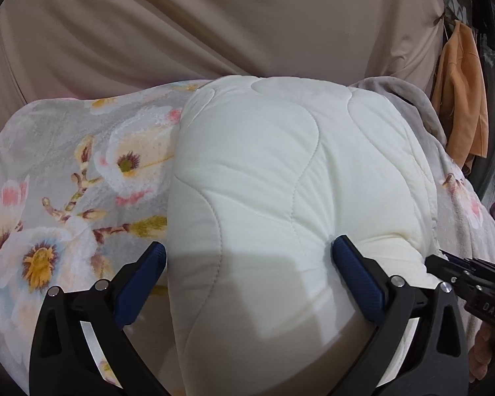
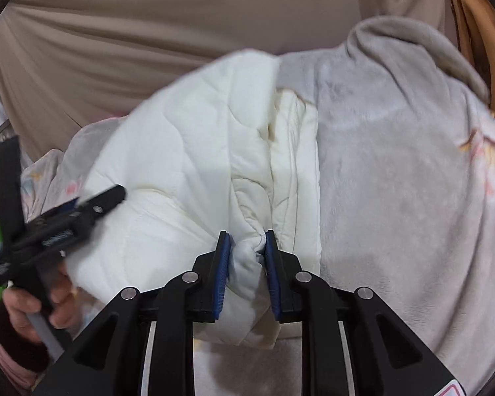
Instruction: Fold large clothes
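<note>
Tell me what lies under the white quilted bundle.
The white quilted bundle rests on a grey floral blanket, whose plush grey reverse wraps its right side. Whatever lies beneath the blanket is covered and cannot be seen.

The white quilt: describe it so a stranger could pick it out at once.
Start at the beige curtain that fills the background, then drop to the grey flowered blanket spread below it. The white quilt lies bundled on top, with the right gripper pinching a fold. Unlike the fuzzy, printed blanket, it is plain cream, smooth and puffy, with wavy stitched lines.
</note>
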